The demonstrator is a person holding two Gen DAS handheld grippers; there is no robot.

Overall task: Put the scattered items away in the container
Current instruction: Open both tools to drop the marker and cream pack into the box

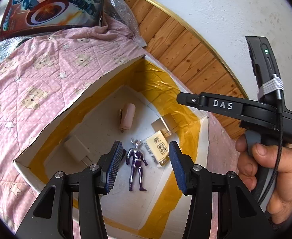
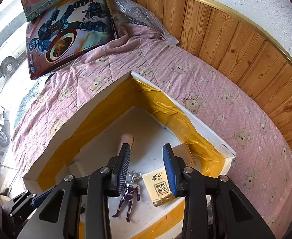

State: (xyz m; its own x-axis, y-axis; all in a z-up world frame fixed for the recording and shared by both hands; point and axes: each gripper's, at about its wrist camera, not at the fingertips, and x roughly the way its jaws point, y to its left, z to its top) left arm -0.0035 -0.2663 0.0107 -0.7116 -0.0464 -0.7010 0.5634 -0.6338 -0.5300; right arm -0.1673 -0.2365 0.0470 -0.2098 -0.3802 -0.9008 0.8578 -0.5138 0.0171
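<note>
Left wrist view: the left gripper (image 1: 145, 164) is seen with jaws spread wide and empty — the purple figure (image 1: 136, 164) lies below between them on the box (image 1: 203, 131) floor, long axis toward the camera.

Right wrist view: the right gripper (image 2: 146, 168) is parted, nothing held — the tissue pack (image 2: 158, 187) lies flat beneath its right pad, the figure beside.

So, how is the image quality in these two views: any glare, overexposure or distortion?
Left wrist view: sharp, strong fisheye bending of the wood panel; glare on the box's yellow tape. Right wrist view: the window at the left edge is overexposed, the wood panel curves in the same way, and the figure and tissue pack are in focus.
</note>
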